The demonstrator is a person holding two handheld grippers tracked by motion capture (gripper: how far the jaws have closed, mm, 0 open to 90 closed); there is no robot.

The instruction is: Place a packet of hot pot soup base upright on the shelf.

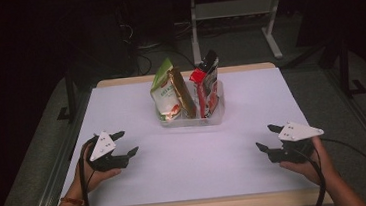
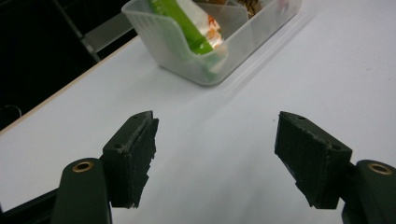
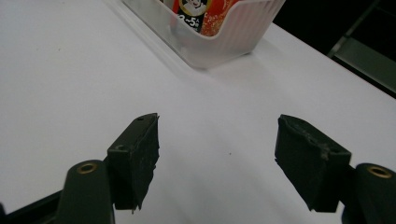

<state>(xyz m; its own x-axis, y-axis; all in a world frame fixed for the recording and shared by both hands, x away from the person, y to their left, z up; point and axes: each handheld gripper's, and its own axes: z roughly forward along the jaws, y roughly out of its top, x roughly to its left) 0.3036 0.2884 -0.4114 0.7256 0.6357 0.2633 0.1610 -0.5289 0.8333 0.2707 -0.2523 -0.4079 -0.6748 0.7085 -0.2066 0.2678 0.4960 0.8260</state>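
Clear plastic bin (image 1: 193,117), rectangular with rounded corners, standing at the table's (image 1: 121,113) 12 o'clock end, well apart from both tools; it holds three upright snack pouches: a green-and-white pouch (image 1: 164,92) at the 9 o'clock side, a brown-gold pouch (image 1: 182,92) in the middle, and a red pouch with a black top (image 1: 206,83) at the 3 o'clock side. The red pouch's label shows "~5" beside small print too fine to read. Left gripper (image 1: 124,143) at 8 o'clock and right gripper (image 1: 268,136) at 4 o'clock: jaws apart, nothing between them.

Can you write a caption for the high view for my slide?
Two open grippers, left and right, rest before a clear bin of snack bags.
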